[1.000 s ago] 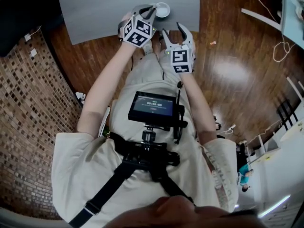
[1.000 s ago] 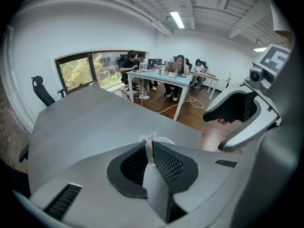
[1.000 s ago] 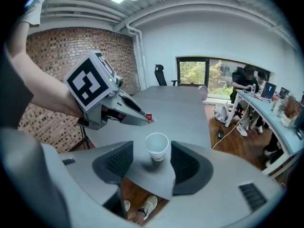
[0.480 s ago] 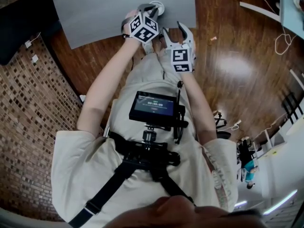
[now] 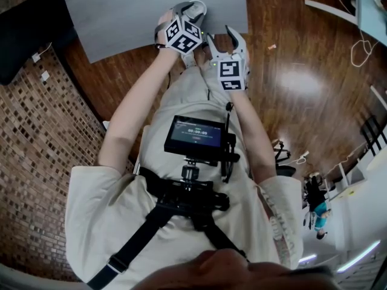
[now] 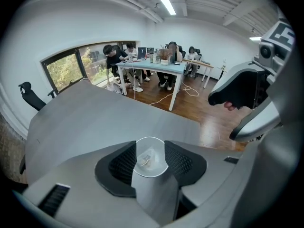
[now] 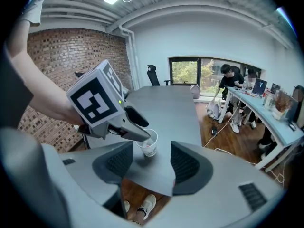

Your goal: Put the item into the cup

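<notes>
The jaws of the left gripper [image 6: 151, 163], just opened, are held apart over the item [image 6: 145, 159], which lies inside the cup [image 6: 150, 177] near the tabletop's [image 7: 166, 110] corner. The right gripper's [image 7: 149, 164] jaws are spread and empty, close by.

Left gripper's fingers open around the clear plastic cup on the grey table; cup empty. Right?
Not empty: the left gripper view shows a small pale item inside the clear plastic cup. Otherwise right: the left gripper, fingers just opened, straddles it on the grey table.
</notes>
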